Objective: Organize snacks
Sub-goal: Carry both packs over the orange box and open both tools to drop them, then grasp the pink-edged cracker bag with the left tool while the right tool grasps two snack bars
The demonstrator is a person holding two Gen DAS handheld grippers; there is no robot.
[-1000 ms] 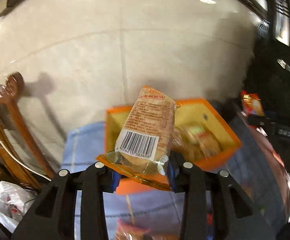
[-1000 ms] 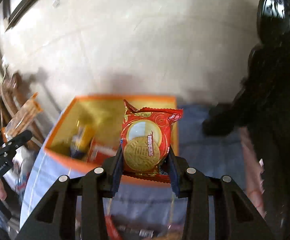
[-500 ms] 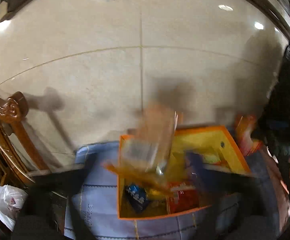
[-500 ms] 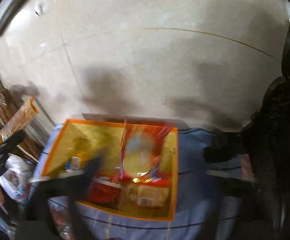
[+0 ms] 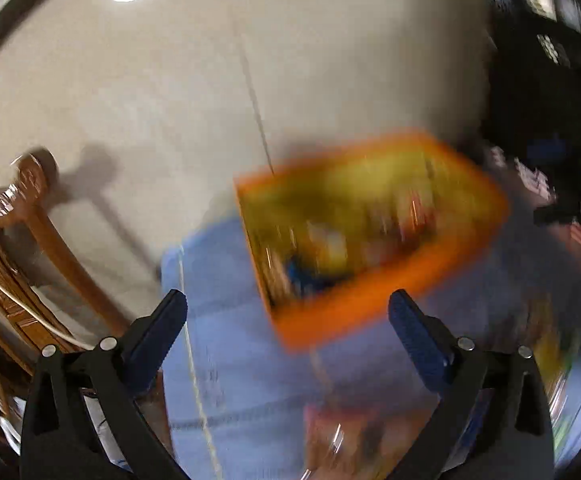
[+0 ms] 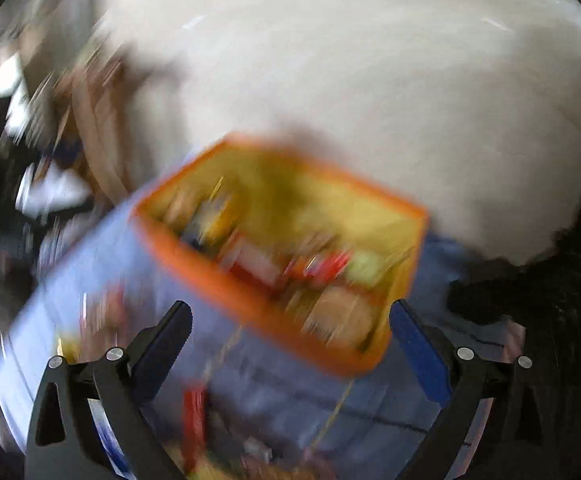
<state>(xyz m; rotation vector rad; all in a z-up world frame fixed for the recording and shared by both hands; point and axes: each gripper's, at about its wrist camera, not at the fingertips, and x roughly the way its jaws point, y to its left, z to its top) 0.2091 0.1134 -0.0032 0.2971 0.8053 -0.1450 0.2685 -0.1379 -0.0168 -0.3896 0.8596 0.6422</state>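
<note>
An orange box [image 5: 354,312] with a yellow inside stands on a blue cloth [image 5: 242,380], blurred by motion in both wrist views. Several snack packets lie inside the orange box [image 6: 250,304]; they are too smeared to tell apart. My left gripper [image 5: 288,312] is open, its blue pads wide apart with nothing between them, just short of the box's near wall. My right gripper [image 6: 290,322] is open too and holds nothing, over the box's near wall. More blurred packets [image 5: 338,428] lie on the cloth in front of the box, among them a red packet [image 6: 194,412].
A carved wooden chair [image 5: 14,248] stands at the left beside the blue cloth [image 6: 290,392]. Pale tiled floor [image 5: 150,112] lies beyond the box. Dark furniture [image 5: 550,112] fills the right side, and a dark shape [image 6: 530,300] sits right of the box.
Both grippers let go of their packets: the orange-wrapped one from the left, the red round-biscuit one from the right. Their jaws went from shut to wide apart, and both views swung and dropped.
</note>
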